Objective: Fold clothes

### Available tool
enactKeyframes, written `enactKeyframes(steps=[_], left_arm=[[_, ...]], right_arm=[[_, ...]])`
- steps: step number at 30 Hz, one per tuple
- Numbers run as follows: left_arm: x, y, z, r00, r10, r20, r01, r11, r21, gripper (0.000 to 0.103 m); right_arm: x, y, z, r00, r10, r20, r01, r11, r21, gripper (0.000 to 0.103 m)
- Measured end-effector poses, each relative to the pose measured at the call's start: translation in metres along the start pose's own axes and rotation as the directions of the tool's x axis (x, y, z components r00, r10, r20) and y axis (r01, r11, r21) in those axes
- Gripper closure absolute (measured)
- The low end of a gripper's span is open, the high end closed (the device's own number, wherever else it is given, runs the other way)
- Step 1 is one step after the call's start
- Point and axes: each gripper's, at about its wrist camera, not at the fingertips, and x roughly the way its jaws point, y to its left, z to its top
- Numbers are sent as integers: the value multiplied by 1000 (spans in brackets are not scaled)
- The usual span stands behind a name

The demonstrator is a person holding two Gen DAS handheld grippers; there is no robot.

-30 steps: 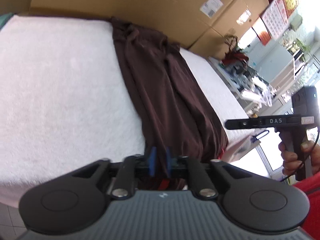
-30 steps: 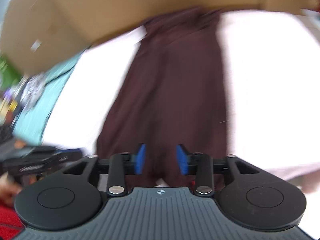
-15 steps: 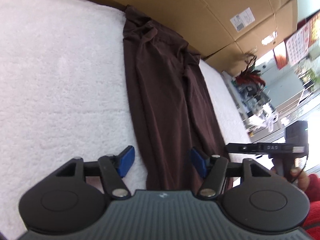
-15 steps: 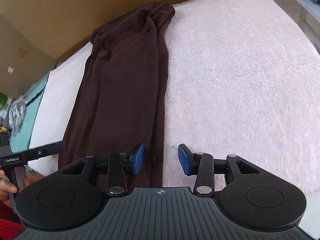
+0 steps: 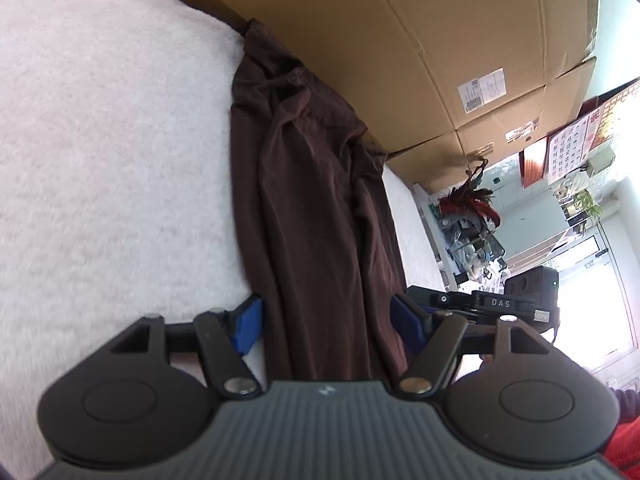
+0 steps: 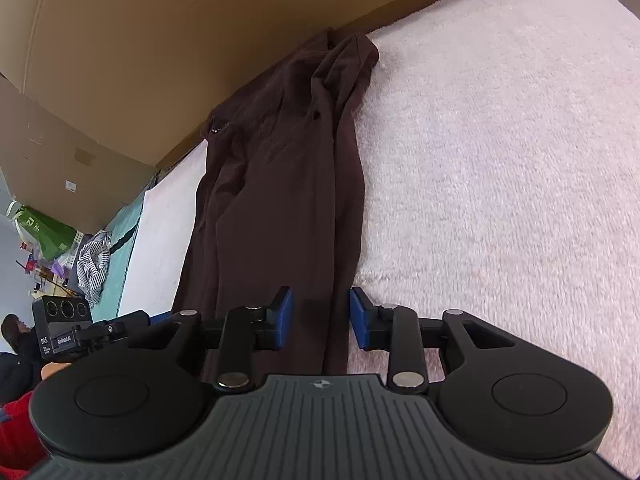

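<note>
A dark brown garment (image 5: 312,200) lies as a long narrow strip on the white fluffy cover (image 5: 100,160), running from the cardboard at the back to the near edge. My left gripper (image 5: 326,326) straddles its near end. Its jaws are opening, and the cloth lies between the blue pads (image 5: 248,326) without being pinched. In the right wrist view the same garment (image 6: 280,180) runs up the cover (image 6: 500,160). My right gripper (image 6: 320,318) sits over the garment's right edge. Its jaws are closing, with the cloth edge between them and a gap at each pad.
Big cardboard boxes (image 5: 400,40) wall off the far side of the cover. A teal sheet (image 6: 128,240) and a striped cloth (image 6: 94,264) lie far left. Cluttered shelves (image 5: 468,232) stand at the right. A red sleeve (image 6: 16,432) shows at the lower left.
Both grippers sank toward the garment's near end. The left jaws spread from nearly shut to wide. The right jaws narrowed a little, and its view went from blurred to sharp.
</note>
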Motion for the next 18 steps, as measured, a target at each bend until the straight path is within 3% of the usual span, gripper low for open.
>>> enactKeyframes(steps=[4,9,11,13,14,18], left_arm=[[6,1,7,998,-25,-58,23,999,-29,33],[10,-2,3,991,-44,-124,45,999,3,36],[13,5,7,992,-23,-121,21,1000,-15,52],[16,14,11,993,5,-118,-10,999,-36,88],[17,17,11,993,15,-115,-20,999,-43,93],[14,18,4,996,28,-88,-34,997,-64,91]], right_arm=[[0,1,-2,999,12,-38,-12,1000,-12,71],[-6,1,-19,995,50,-88,-51,999,-10,72],[-1,-5,-14,995,74,-67,-72,997,38,75],[8,-7,-5,996,78,-48,-75,995,69,88],[13,-7,-2,996,76,-45,-73,995,68,96],[15,-4,-2,996,75,-55,-74,997,29,97]])
